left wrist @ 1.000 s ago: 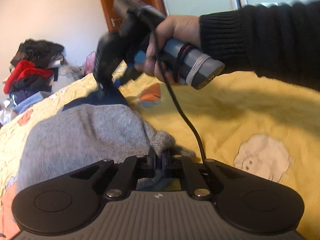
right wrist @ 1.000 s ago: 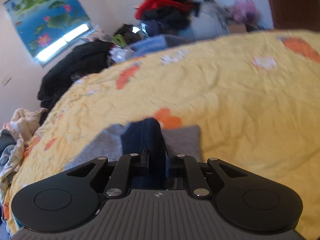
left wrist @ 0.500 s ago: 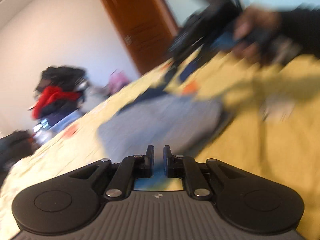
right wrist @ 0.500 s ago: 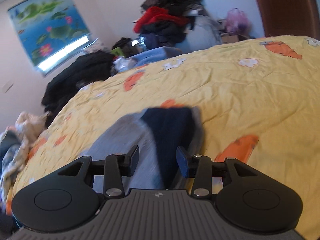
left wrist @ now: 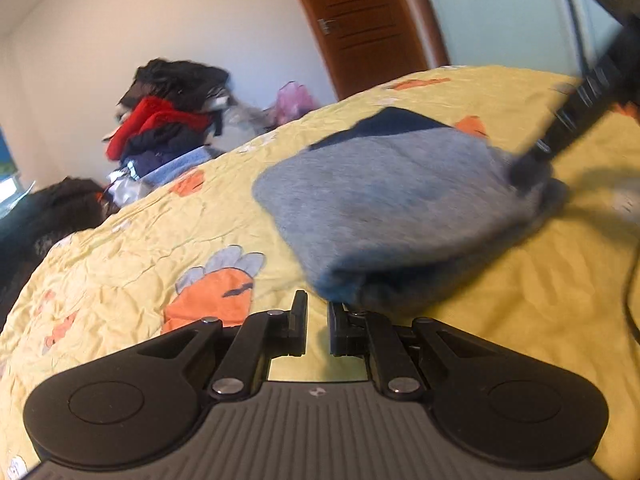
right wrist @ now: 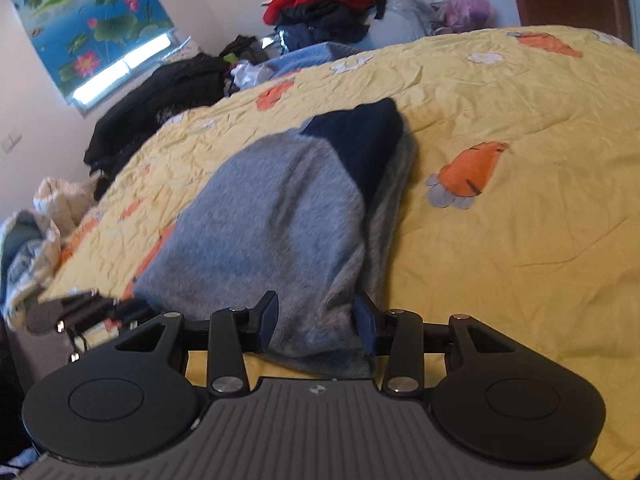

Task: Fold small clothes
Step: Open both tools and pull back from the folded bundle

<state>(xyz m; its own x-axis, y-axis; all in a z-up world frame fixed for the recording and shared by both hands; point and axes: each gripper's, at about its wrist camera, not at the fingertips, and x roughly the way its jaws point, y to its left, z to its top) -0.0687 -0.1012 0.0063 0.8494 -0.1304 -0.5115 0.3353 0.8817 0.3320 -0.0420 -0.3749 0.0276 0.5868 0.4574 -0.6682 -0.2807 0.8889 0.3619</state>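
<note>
A: Two fingers of the left gripper (left wrist: 317,326) stand almost together with nothing between them in the left wrist view, bare yellow bedspread (left wrist: 132,248) showing through the slit. The folded grey garment (left wrist: 392,200) lies at one o'clock, its near fold just beyond the tips.

B: The risk there?

A: That fold looks loose; a careless sweep of the fingers could nudge it open. The right gripper's tip, blurred at two o'clock, touches the far corner and might drag it.

B: And the right wrist view?

A: The right gripper (right wrist: 316,322) is spread wide, straddling the grey garment's (right wrist: 272,216) near corner without pinching. The navy band (right wrist: 360,136) sits at twelve o'clock. Pulling away at an angle could snag the knit on a pad (right wrist: 365,325) and undo the fold.
</note>
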